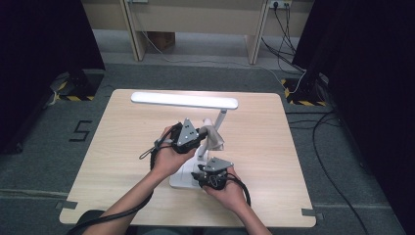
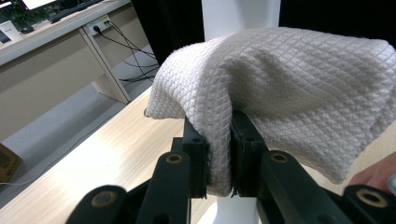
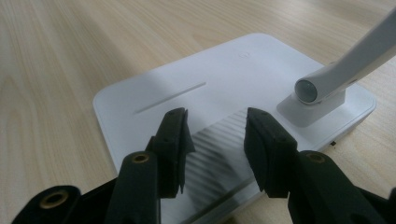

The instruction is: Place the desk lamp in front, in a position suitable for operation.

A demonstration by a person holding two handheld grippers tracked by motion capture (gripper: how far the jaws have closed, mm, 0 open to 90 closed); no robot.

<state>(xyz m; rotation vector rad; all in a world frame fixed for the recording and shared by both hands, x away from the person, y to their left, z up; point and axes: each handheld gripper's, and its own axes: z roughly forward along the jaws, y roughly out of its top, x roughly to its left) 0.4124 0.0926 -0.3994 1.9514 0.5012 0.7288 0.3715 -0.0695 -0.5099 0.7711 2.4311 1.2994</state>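
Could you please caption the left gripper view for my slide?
Left gripper clamps a white cloth against the lamp's stem.

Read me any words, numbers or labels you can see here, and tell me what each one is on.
"5": black tape figure on the grey floor, left of the table.
Lamp base: one small round mark and a groove, no text.
Cloth: no label.
Desk items at the top left of the left gripper view: too blurred to read.

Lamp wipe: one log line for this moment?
left tongs: shut on cloth | cloth: against lamp arm | right tongs: open, on lamp base
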